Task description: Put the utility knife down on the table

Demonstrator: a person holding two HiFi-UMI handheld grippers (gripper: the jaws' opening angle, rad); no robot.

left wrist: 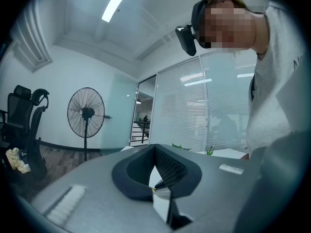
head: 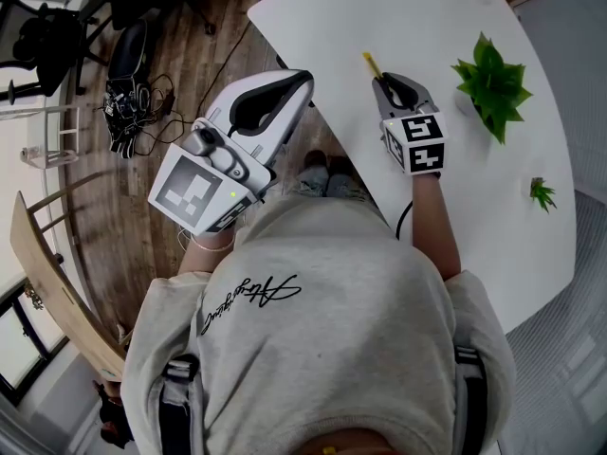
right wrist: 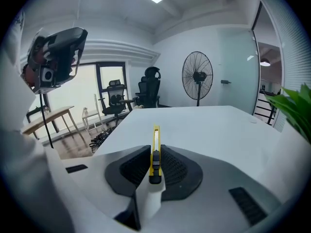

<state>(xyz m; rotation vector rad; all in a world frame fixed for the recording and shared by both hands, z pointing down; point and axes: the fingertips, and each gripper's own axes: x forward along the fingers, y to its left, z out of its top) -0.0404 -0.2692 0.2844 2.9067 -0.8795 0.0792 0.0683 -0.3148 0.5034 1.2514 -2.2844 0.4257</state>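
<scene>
- You are wearing a light grey sweatshirt [head: 322,349] with black handwriting-style script [head: 248,297] running across its front. The letters are too looped to read from the head view.
- The only other markings showing are black-and-white square markers on the right gripper's cube [head: 417,142] and on the left gripper's marker face [head: 194,190]. They are carrying no words.
- Your right gripper [right wrist: 154,152] is clamping its dark ribbed pads on the slim yellow plastic utility knife [right wrist: 155,139]. The knife is sitting on edge between them, black slider uppermost, with its front end jutting forward past the jaws.
- In the head view that gripper is tilting downward over the near part of the curved white table [head: 408,17]. The knife's yellow tip is showing just ahead of the jaws, but whether it is touching the tabletop cannot be told.
- Your left gripper [head: 285,88] is hanging beyond the table's edge, over the brown wooden floor [head: 190,55]. Its jaws are meeting at the tips with nothing between them.
- A leafy green plant [head: 491,83] is standing on the table, well apart from the knife. Its pot is mostly hiding under the leaves.
</scene>
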